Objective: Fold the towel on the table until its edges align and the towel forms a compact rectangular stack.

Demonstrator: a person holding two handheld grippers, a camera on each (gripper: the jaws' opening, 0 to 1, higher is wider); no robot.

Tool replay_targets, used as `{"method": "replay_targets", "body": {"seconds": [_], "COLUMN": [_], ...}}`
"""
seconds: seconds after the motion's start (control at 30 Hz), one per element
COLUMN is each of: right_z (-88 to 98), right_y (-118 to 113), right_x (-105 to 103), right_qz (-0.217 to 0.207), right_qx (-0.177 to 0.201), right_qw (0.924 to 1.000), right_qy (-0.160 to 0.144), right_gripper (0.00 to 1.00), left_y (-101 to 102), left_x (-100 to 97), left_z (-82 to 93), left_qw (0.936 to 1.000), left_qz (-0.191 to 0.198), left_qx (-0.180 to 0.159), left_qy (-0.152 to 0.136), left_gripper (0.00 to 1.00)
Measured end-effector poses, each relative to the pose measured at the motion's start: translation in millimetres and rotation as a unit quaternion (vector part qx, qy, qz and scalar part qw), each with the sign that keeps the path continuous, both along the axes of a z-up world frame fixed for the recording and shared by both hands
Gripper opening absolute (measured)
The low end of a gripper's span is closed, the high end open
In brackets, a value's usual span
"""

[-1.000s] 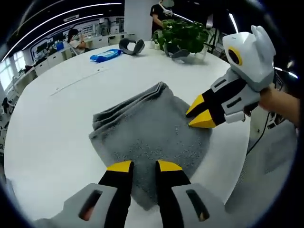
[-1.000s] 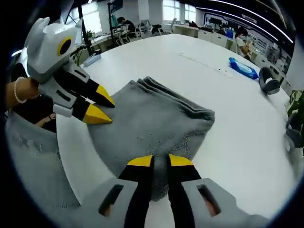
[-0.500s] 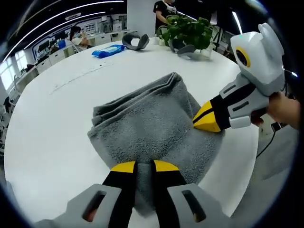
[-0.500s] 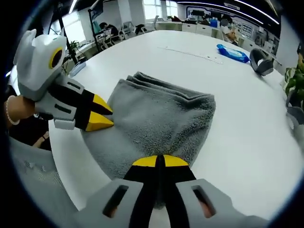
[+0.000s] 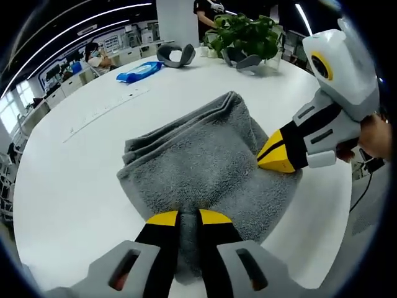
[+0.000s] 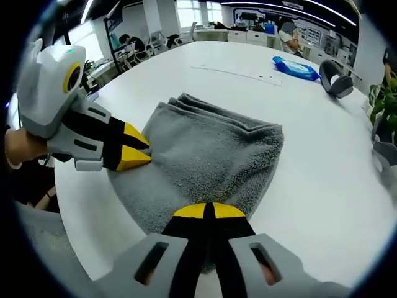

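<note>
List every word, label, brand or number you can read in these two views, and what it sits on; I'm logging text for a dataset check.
No text can be read in either view.
Blue packet: any print on it is too small and blurred to read.
Grey towel, white table, left gripper, right gripper: no lettering shows.

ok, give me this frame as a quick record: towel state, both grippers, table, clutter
towel: grey towel, folded in layers, stacked edges at its far side, lying on the table
left gripper: left gripper pinching the towel's near edge, a fold of cloth between its jaws
right gripper: right gripper shut on the near edge
table: white round table
clutter: blue packet, headphones, potted plant, all far from the towel
fold status: partly folded, edges not yet squared
</note>
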State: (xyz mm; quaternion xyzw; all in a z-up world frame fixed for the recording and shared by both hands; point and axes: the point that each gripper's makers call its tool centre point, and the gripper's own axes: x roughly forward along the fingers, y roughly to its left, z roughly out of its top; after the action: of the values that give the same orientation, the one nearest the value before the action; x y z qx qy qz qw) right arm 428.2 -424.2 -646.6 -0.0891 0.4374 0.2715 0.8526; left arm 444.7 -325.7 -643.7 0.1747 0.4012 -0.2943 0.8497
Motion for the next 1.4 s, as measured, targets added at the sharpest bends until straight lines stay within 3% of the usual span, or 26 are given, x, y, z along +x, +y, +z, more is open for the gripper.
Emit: {"method": "replay_targets", "body": {"seconds": [0.4, 0.6, 0.7, 0.83, 0.9, 0.93, 1.03, 1.1, 1.2, 1.27, 1.3, 1.33, 1.4], "right_z": [-0.9, -1.3, 0.7, 12.7, 28.3, 39.8, 63.0, 85.2, 113.0, 128.1, 136.5, 141.6, 153.8], "right_y": [-2.6, -3.7, -4.3, -6.6, -9.0, -9.9, -8.9, -10.0, -12.0, -18.5, -22.3, -24.5, -30.8], "right_x": [30.6, 32.1, 30.8, 30.0, 33.2, 34.1, 26.6, 18.2, 3.1, -9.6, -17.6, -21.9, -33.0], "right_qz": [0.004, 0.002, 0.0, -0.006, -0.026, -0.029, -0.031, -0.032, -0.035, -0.048, -0.058, -0.064, -0.075], "right_qx": [-0.033, -0.043, -0.041, -0.025, -0.004, 0.008, 0.046, 0.071, 0.107, 0.122, 0.135, 0.144, 0.157], "right_qw": [0.9995, 0.9991, 0.9992, 0.9997, 0.9994, 0.9985, 0.996, 0.9918, 0.9833, 0.9774, 0.973, 0.9699, 0.9612], "right_qy": [-0.004, 0.002, 0.0, 0.002, -0.023, -0.046, -0.07, -0.102, -0.144, -0.166, -0.178, -0.186, -0.214], "right_gripper": [0.0, 0.0, 0.0, 0.0, 0.0, 0.0, 0.0, 0.0, 0.0, 0.01, 0.01, 0.03, 0.07], "left_y": [-3.2, -3.3, -1.2, 0.6, 2.1, 1.5, 1.5, 4.6, 12.4, 17.8, 19.1, 24.8, 29.4], "left_x": [31.4, 31.8, 30.4, 28.4, 31.8, 34.4, 29.8, 22.5, -1.1, -17.7, -21.8, -35.3, -49.3], "left_z": [-0.2, -0.4, 1.8, 10.2, 23.9, 36.5, 72.0, 90.9, 123.4, 134.3, 136.4, 145.0, 150.5], "left_qw": [1.0, 0.9999, 0.9991, 0.9987, 0.9965, 0.9938, 0.9808, 0.974, 0.9557, 0.9452, 0.9429, 0.9329, 0.9256], "left_qz": [-0.003, 0.004, 0.033, 0.039, 0.062, 0.072, 0.093, 0.095, 0.103, 0.113, 0.115, 0.122, 0.125], "left_qx": [0.003, -0.004, -0.023, -0.031, -0.055, -0.083, -0.167, -0.198, -0.255, -0.282, -0.287, -0.306, -0.32], "left_qy": [0.002, 0.009, 0.014, 0.011, 0.0, -0.016, -0.037, -0.058, -0.106, -0.12, -0.123, -0.146, -0.159], "left_gripper": [0.11, 0.11, 0.11, 0.11, 0.09, 0.09, 0.13, 0.16, 0.22, 0.24, 0.27, 0.29, 0.35]}}
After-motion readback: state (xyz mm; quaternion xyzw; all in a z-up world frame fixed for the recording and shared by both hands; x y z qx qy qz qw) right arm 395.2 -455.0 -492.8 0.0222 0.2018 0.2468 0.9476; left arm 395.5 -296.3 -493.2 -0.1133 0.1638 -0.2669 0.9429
